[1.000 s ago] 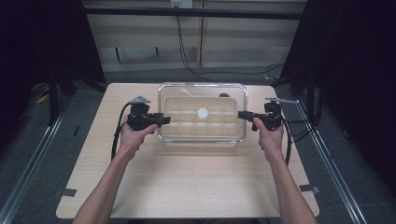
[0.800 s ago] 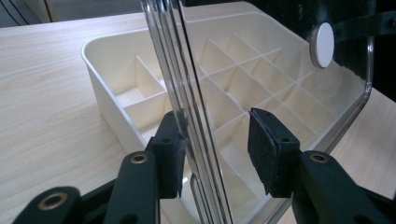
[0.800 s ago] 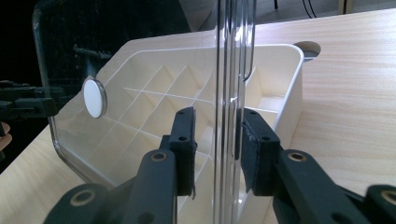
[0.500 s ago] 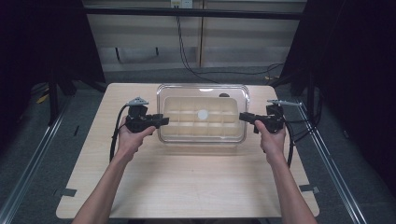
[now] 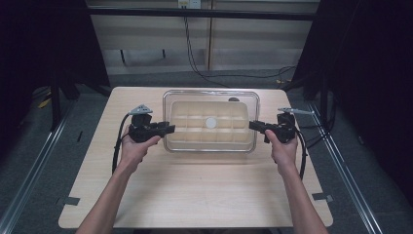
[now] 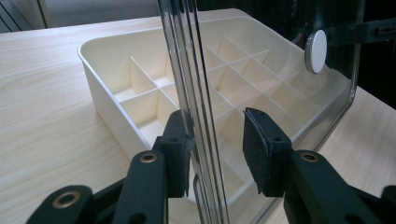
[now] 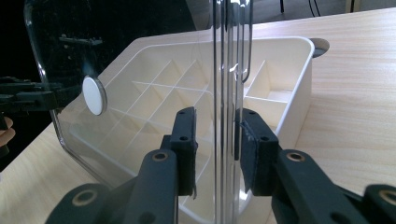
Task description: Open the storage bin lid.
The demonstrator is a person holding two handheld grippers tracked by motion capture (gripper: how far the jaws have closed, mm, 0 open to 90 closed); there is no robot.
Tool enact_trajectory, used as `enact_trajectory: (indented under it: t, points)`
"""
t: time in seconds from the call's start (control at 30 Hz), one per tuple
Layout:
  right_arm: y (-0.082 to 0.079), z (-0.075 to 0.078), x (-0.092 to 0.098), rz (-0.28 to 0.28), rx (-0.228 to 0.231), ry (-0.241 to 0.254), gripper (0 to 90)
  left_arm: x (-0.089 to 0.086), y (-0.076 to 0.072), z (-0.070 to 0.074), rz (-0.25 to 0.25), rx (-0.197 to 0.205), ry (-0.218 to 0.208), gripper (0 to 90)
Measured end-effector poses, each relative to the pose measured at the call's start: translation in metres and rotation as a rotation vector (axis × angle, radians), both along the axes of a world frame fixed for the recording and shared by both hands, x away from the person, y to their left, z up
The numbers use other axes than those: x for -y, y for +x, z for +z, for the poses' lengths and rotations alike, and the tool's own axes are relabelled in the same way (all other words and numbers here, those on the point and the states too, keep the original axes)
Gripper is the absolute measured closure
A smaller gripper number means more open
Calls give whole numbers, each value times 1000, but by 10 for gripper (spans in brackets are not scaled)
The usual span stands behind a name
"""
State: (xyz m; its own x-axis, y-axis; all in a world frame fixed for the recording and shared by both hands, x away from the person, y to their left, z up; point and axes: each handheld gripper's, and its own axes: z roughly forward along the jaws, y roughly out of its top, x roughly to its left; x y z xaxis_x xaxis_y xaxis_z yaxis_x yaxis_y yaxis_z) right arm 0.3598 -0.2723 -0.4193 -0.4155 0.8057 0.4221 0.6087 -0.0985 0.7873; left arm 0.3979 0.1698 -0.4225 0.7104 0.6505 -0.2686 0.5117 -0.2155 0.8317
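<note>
A clear, rigid plastic lid (image 5: 210,97) with a white round knob (image 5: 211,122) hangs level over a cream plastic organiser tray (image 5: 210,127) of small compartments, mid-table on the pale wooden table (image 5: 204,195). The left gripper (image 5: 168,129) has just been closing on the lid's left edge; one pad touches, while the other looks slightly apart. The right gripper (image 5: 254,126) is clamped on the opposite edge. The lid looks light, stiff and slick, best taken by both short rims.
</note>
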Motion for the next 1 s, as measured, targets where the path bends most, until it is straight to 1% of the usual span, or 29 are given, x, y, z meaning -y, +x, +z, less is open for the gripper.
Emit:
enact_trajectory:
  t: [0.17, 0.3, 0.37, 0.4, 0.63, 0.73, 0.87, 0.9, 1.0]
  points:
    - [-5, -1, -3, 3, 6, -15, 698, -2, -3, -7, 3, -9, 3, 630]
    - [-8, -5, -4, 2, 5, -12, 699, -3, -4, -8, -2, -10, 9, 630]
    - [-8, -6, -4, 1, 9, -8, 699, -4, -5, -7, -8, -7, 15, 630]
    - [-9, -6, -5, 6, 6, -12, 700, -4, -6, -6, -5, -6, 6, 631]
    - [-15, -1, -2, 11, 17, -10, 699, -4, -15, 0, -14, 23, -1, 634]
    - [-17, 0, -2, 9, 23, -5, 699, -4, -17, 1, -18, 19, -6, 634]
    - [-22, 2, -2, 7, 26, -10, 699, -4, -21, 0, -18, 14, 5, 640]
    - [-22, 3, -2, 9, 28, -11, 699, -5, -21, 0, -25, 14, 5, 640]
    - [-24, 4, -3, 14, 33, -9, 701, -7, -24, 1, -21, 15, 0, 644]
